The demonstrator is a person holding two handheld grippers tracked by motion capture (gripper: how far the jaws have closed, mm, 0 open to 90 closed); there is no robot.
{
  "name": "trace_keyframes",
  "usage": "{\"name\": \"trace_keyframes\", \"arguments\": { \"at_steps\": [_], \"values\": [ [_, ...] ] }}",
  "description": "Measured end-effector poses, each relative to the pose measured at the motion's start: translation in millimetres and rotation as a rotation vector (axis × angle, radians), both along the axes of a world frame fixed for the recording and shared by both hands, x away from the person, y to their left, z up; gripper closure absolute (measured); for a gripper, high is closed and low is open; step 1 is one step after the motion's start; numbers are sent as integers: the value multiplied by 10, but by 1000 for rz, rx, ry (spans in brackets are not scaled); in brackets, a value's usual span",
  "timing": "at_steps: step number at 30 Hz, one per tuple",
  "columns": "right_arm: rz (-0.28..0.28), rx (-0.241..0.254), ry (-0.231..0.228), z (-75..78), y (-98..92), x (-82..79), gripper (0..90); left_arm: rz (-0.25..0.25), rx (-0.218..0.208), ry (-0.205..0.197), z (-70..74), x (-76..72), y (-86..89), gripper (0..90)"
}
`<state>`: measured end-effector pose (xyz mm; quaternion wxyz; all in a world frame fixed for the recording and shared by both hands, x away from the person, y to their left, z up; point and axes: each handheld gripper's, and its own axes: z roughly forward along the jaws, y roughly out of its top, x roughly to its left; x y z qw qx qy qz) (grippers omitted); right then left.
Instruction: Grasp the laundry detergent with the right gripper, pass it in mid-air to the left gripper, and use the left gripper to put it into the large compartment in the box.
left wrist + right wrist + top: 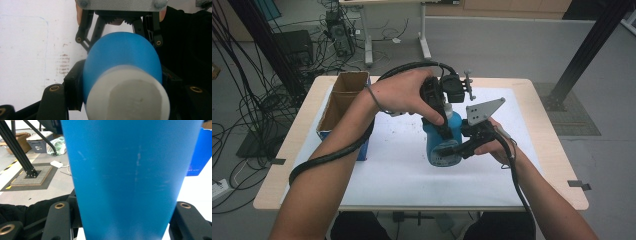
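A blue bottle (439,145) with a white cap (447,107) stands upright on the white sheet at the table's middle. My left gripper (446,117) comes down on it from above and is shut on the cap. In the left gripper view the cap (127,97) sits between my left gripper's (125,96) black jaws, with the blue bottle body (122,55) beyond it. My right gripper (446,151) reaches in level from the right and is shut on the bottle's lower body. The blue wall of the bottle (135,175) sits squarely between the right gripper's (125,220) jaws.
An open cardboard box with blue sides (343,100) stands at the table's left edge. A white sheet (402,170) covers the wooden table (544,150). A black frame post (584,52) rises at the far right; cables (242,100) lie on the floor at left.
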<state>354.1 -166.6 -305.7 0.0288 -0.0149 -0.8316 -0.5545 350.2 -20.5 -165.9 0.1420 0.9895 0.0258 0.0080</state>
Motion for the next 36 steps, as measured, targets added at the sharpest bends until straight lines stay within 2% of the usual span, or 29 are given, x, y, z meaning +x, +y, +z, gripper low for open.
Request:
{"name": "trace_keyframes", "arguments": {
  "at_steps": [16,22,36],
  "values": [
    [-2,-1,-4,-2,-4,-1,437,1,-6,4,-8,8,3,373],
    [-6,4,-2,6,-10,-6,437,6,-31,0,-2,4,13,373],
    [-3,3,-7,10,2,-12,437,7,-22,0,4,-9,21,373]
  ]
}}
